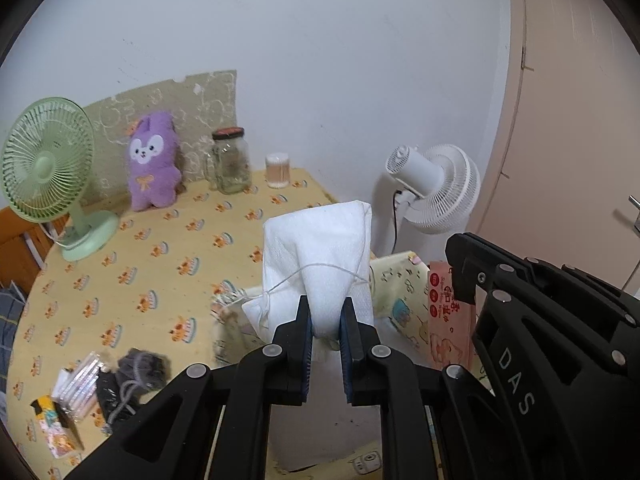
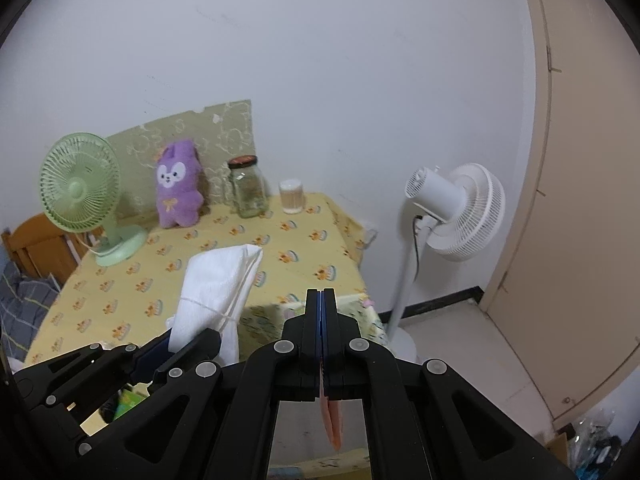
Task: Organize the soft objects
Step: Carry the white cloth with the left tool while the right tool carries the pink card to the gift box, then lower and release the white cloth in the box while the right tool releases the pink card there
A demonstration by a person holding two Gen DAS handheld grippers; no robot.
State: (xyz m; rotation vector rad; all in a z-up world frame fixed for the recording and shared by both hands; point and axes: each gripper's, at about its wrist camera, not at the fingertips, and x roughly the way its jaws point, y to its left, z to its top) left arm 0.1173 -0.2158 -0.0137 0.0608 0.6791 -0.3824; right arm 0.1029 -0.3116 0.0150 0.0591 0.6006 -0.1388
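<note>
**Both grippers holding soft packs above the table**

At nine o'clock a green desk fan (image 1: 46, 160) is standing, a purple plush bunny (image 1: 153, 160) beside it. At centre, the left gripper (image 1: 326, 316) is pinching a white folded cloth (image 1: 320, 248), raised over the yellow tablecloth (image 1: 160, 264). Toward three o'clock, the right gripper (image 2: 323, 300) is clamping tight on a thin pink packet (image 1: 446, 312), beside the cloth.

The pink packet (image 2: 332, 420) is mostly hidden between the right gripper's (image 2: 320, 300) fingers; the blurred clutter (image 1: 88, 384) stays unidentifiable.
</note>
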